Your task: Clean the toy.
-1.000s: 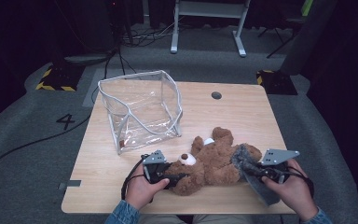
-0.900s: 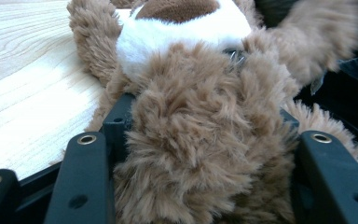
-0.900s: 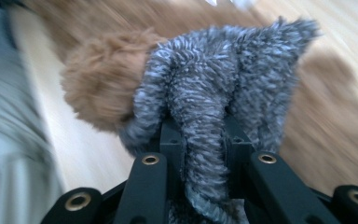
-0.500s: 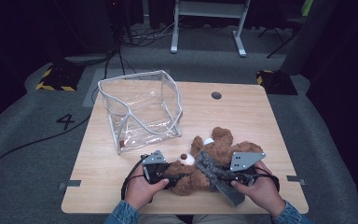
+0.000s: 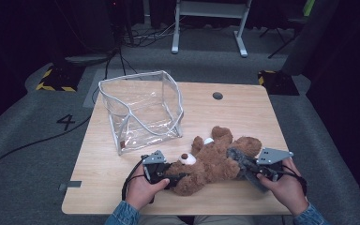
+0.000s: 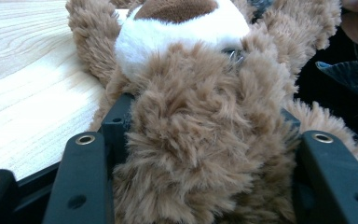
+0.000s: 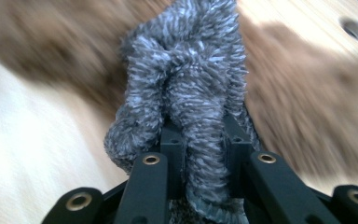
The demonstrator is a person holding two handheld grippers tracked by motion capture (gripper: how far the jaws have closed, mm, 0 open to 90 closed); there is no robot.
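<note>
The wooden table (image 5: 243, 112) carries a clear plastic bag (image 5: 143, 110) with a white zipper rim, which stands open near the far left corner. In front of it, close to the near edge and a little right of the middle, lies the brown teddy bear (image 5: 215, 161) on its back, with its head toward the left and its white muzzle facing up. The left gripper (image 5: 168, 177) is closed around a thick fold of the bear's fur near the head; in the left gripper view the brown plush (image 6: 200, 154) fills the space between the two jaws. The right gripper (image 5: 243, 168) sits at the other end of the bear, and its jaws stand narrow, pinching a grey fluffy cloth (image 7: 191, 93) that rests against the bear's body; the background of the right gripper view is blurred. I judge that the step in hand is rubbing or wiping the bear with the cloth while the left gripper steadies it. The next move probably calls for a firm hold on the left side, so the bear does not slide on the table, and for keeping the cloth pressed on the fur.
</note>
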